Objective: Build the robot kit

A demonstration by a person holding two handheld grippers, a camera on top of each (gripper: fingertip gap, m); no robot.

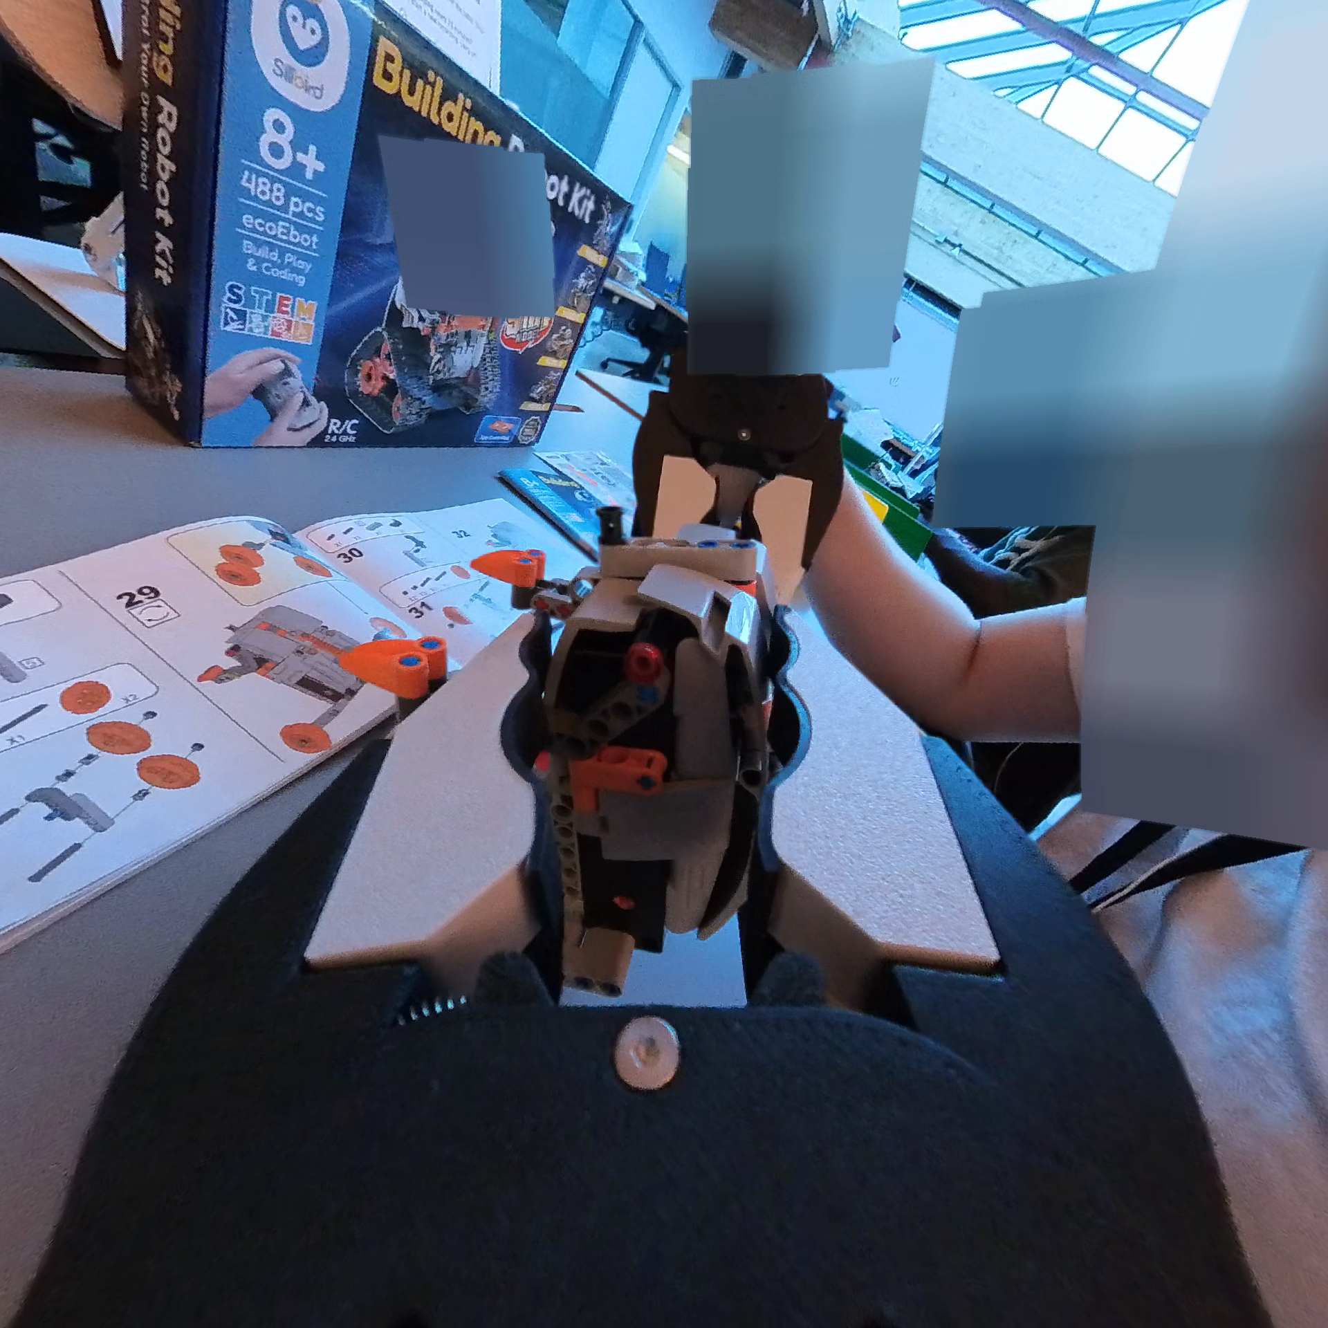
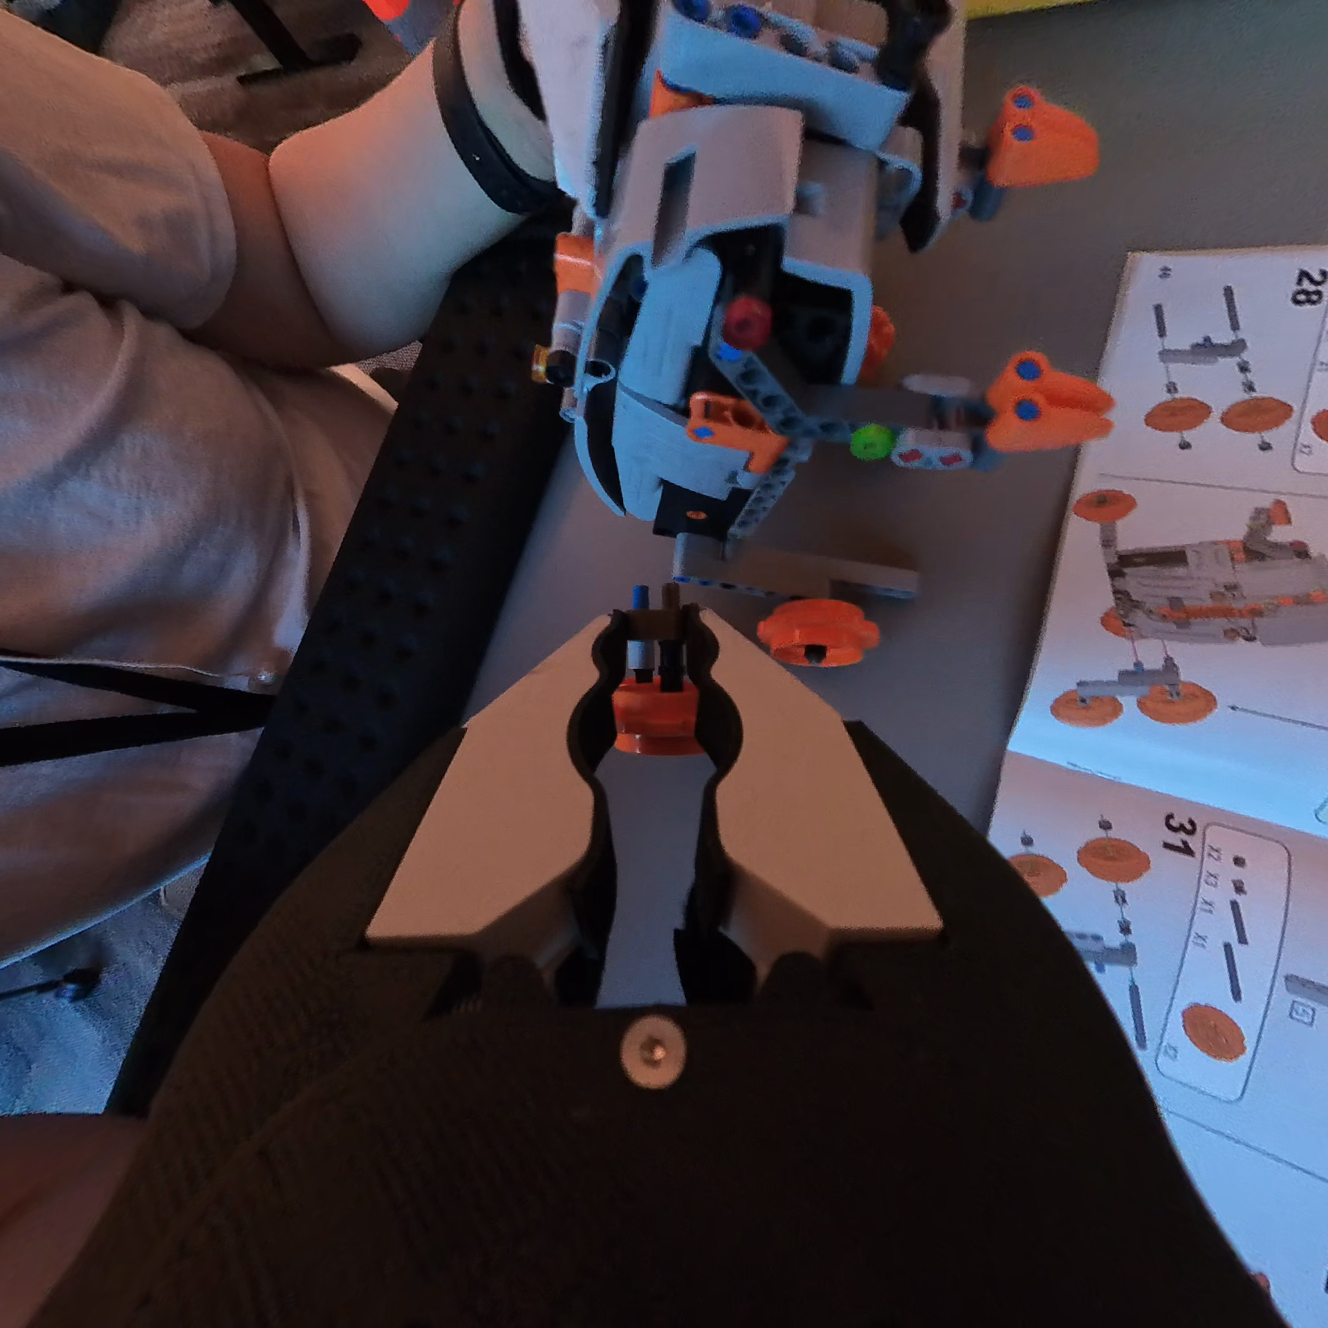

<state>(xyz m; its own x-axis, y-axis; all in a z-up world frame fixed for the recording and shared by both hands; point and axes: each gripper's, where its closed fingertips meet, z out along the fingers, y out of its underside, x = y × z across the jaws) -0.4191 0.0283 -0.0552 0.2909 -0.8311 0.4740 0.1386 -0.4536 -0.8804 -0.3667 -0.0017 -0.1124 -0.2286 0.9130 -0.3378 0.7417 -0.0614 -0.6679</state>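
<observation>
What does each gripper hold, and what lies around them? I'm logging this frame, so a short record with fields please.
left gripper: shut on the grey, black and orange building-brick robot model, held above the table
right gripper: shut on a small orange wheel piece with pins, just short of the model's lower end
loose part: orange wheel under the model's grey beam
paper: open instruction booklet lying on the grey table
behind: blue kit box standing upright
person: bare forearm behind the right gripper
</observation>
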